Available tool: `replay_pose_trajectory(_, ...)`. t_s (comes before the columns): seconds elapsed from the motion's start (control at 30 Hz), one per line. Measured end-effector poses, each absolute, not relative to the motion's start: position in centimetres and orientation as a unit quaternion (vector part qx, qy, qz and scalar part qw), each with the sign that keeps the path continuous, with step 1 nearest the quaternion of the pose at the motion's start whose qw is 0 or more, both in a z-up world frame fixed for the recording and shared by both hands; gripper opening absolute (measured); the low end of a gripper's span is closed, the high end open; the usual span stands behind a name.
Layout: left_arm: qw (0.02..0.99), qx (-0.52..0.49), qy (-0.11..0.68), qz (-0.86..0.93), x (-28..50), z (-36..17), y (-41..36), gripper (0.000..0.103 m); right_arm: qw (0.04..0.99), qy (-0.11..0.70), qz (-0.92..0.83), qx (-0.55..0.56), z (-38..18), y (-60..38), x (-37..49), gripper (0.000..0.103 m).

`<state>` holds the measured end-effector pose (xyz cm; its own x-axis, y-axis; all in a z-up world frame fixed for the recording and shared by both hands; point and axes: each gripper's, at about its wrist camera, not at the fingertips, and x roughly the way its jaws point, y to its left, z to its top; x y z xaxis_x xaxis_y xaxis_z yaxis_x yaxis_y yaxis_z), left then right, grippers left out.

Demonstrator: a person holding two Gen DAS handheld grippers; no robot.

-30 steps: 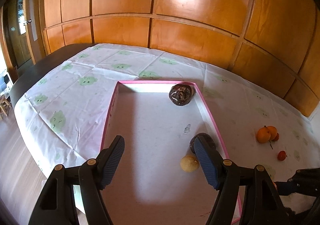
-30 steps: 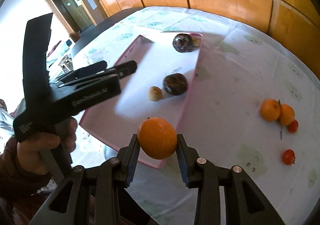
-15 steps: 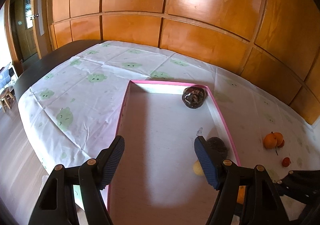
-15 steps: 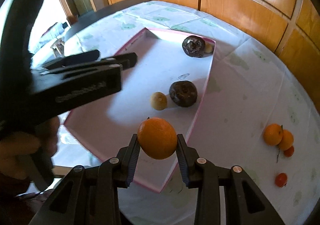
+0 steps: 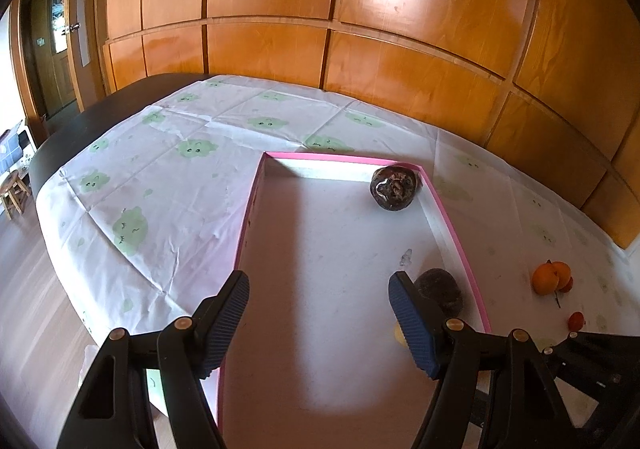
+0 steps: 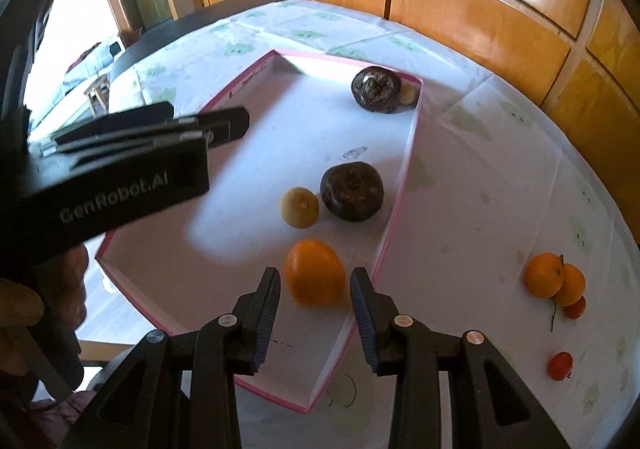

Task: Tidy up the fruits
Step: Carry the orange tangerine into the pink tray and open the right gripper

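A pink-rimmed white tray (image 6: pixel 400 201) lies on the tablecloth. On the tray floor rests an orange (image 6: pixel 316 273), between the fingertips of my right gripper (image 6: pixel 314 289), with a slim gap at each pad. Ahead of it are a small yellow fruit (image 6: pixel 300 207), a dark wrinkled fruit (image 6: pixel 352 191), and in the far corner another dark fruit (image 6: pixel 376 89). My left gripper (image 5: pixel 320 313) hovers open over the tray (image 5: pixel 248 225) with nothing between its fingers. Its right finger partly hides the nearer dark fruit (image 5: pixel 438 287).
Two oranges on a stem (image 6: pixel 546 275) and two small red fruits (image 6: pixel 560 365) lie on the cloth right of the tray. A wooden panelled wall runs behind the table. A hand (image 6: pixel 24 313) holds the left gripper at the left edge of the right wrist view.
The right gripper came in over the tray and lower. The orange, gripped between its pads before, now sits on the tray floor, loose between them. The left gripper barely moved.
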<state>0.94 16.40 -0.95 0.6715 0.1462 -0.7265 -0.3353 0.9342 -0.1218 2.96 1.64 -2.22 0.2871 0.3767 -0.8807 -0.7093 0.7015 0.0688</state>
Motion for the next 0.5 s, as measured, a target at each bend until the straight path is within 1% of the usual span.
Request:
replay_pose_trajectory(0.2,0.908,-0.121,0.379,0.131,0.8,-0.7,16.2,0.073,0.797,0.486,0.334,-0.127,-1.3,0.1,3.1,0.037)
replay_pose_trajectory(0.5,0.910,-0.114,0.378,0.124,0.7,-0.4,15.4,0.073,0.809,0.478,0.327,-0.101,-0.8,-1.3,2.3,0.037)
